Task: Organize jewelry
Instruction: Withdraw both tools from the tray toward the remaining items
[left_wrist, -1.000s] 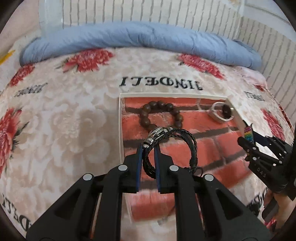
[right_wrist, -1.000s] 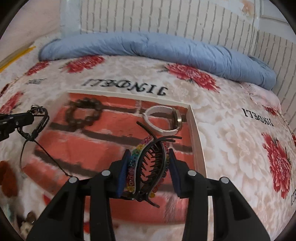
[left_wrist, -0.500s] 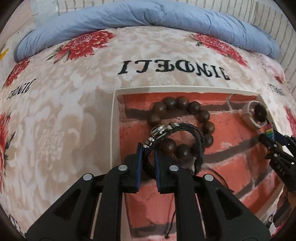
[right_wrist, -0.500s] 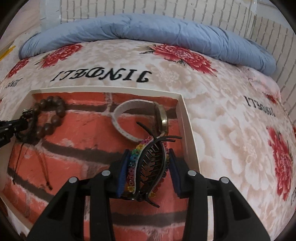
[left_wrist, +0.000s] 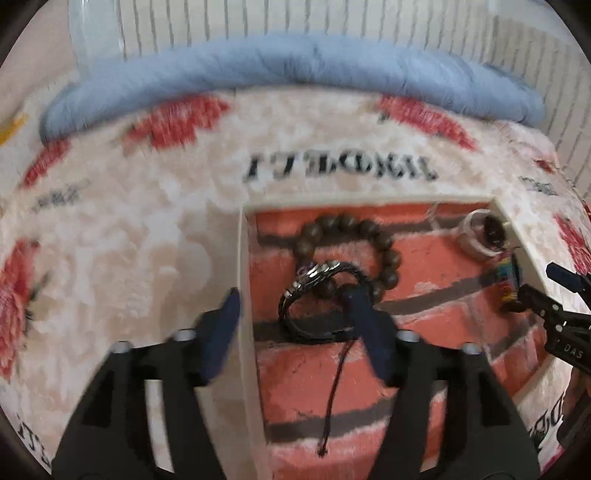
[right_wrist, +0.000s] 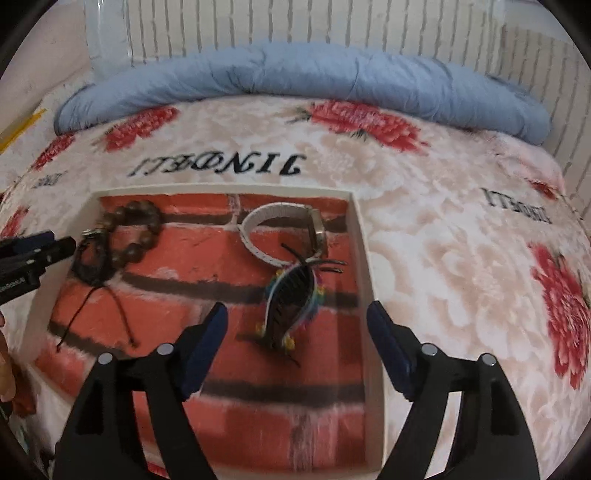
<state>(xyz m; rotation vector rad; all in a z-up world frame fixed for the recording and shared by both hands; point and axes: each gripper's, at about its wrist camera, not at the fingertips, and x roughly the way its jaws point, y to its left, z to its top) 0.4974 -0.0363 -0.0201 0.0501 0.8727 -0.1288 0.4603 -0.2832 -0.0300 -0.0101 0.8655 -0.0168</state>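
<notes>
A white-rimmed tray with a red brick-pattern floor lies on the bed; it also shows in the right wrist view. My left gripper is open over its left part, above a black braided bracelet that lies against a brown bead bracelet. My right gripper is open above a black hair claw with coloured beads lying in the tray. A white-strap watch lies behind the claw.
The tray rests on a floral blanket printed with red flowers and black lettering. A blue rolled duvet lies along the back, below a white slatted wall. The right gripper shows at the right edge of the left wrist view.
Both grippers have opened. The black braided bracelet and the hair claw were let go and now lie in the tray. Both grippers have drawn back a little.
</notes>
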